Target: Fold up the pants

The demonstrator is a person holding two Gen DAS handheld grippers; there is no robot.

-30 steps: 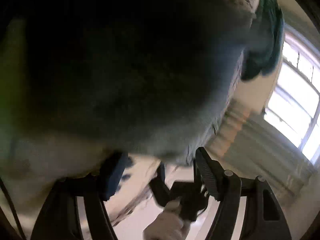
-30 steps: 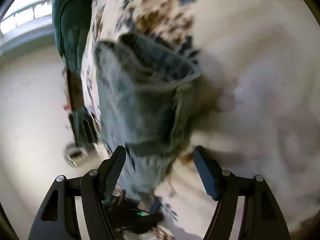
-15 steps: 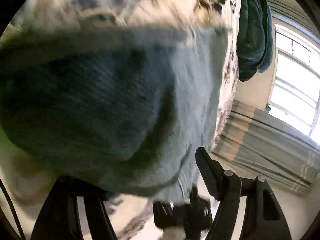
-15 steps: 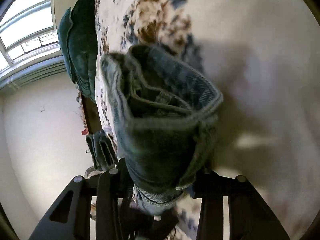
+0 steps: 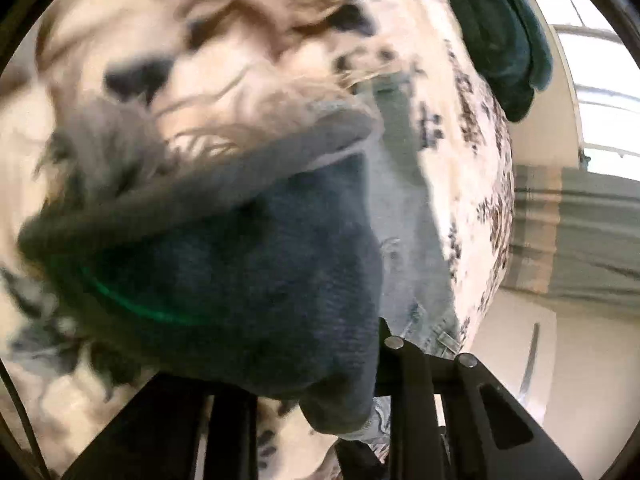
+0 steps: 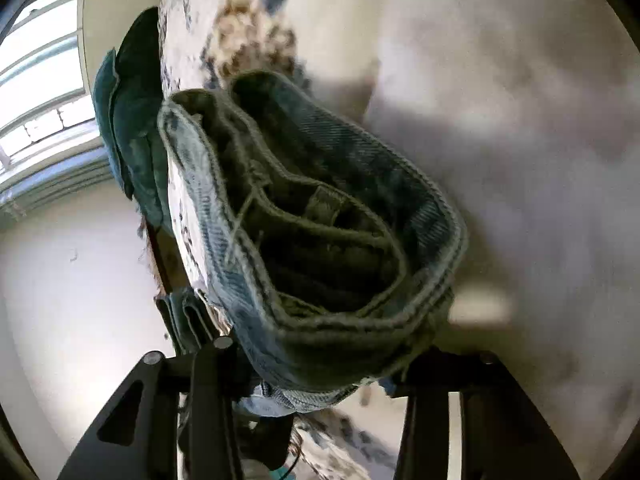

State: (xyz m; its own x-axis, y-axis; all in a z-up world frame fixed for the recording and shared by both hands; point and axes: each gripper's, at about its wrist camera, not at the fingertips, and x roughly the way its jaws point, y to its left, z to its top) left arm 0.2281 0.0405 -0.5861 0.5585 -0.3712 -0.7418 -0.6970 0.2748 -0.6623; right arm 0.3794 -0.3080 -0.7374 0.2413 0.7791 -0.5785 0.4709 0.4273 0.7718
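Observation:
The pants are blue denim jeans. In the left wrist view a bunched fold of the jeans [image 5: 248,264] fills the middle, and my left gripper [image 5: 316,392] is shut on it, with its fingers mostly hidden by cloth. In the right wrist view the waistband end of the jeans [image 6: 320,240] bulges up between the fingers, and my right gripper [image 6: 320,372] is shut on it. The jeans hang just above a cream bedspread with brown and blue flowers [image 5: 240,20].
A dark green cushion lies at the bed's far end [image 5: 504,32], also in the right wrist view [image 6: 132,128]. A bright window [image 6: 36,92] and a striped curtain [image 5: 580,232] stand beyond the bed. The bedspread [image 6: 520,80] spreads to the right.
Both grippers, open a second ago, have closed on the jeans. The left camera has drawn back from the cloth, so more bedspread shows.

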